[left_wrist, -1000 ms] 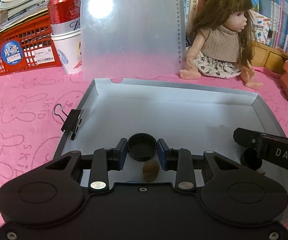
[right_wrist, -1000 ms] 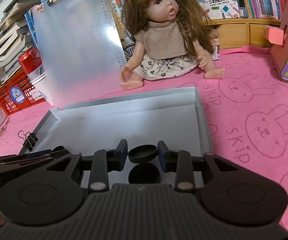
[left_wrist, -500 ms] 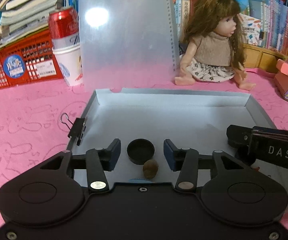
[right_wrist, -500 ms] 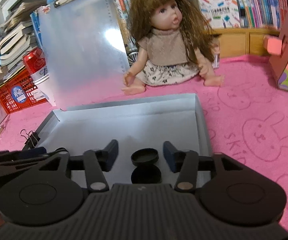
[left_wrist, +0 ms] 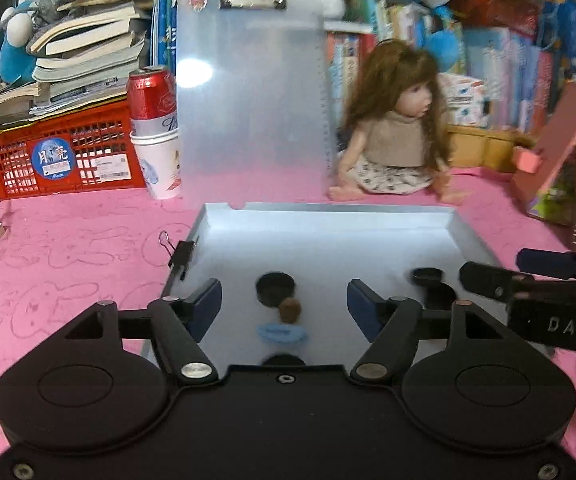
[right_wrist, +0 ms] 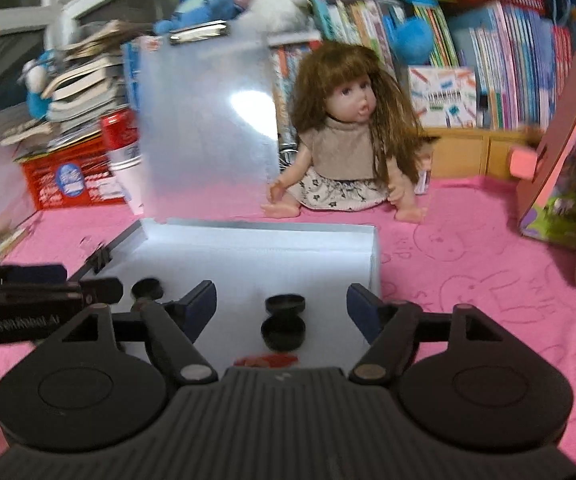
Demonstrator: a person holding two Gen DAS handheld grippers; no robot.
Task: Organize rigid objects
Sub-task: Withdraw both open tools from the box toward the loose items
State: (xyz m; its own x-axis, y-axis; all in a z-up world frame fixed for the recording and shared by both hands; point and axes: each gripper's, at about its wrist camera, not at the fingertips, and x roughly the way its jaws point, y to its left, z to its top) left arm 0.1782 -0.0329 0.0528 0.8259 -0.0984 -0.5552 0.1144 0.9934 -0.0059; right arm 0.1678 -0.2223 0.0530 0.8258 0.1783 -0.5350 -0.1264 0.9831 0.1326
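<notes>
A grey tray lies on the pink cloth. Near its front left lie a black cap, a brown nut-like piece and a blue clip-shaped piece. My left gripper is open and empty above them. At the tray's front right lie two black caps, one further and one nearer, with a red piece in front. My right gripper is open and empty above them. The right gripper also shows in the left wrist view.
A black binder clip grips the tray's left rim. Behind the tray stand a clear clipboard, a doll, a red can in a paper cup and a red basket. A pink box stands at right.
Both grippers have opened wide, letting go of the black caps, and pulled back and up. The caps now rest in the tray; blue and red pieces have come into view.
</notes>
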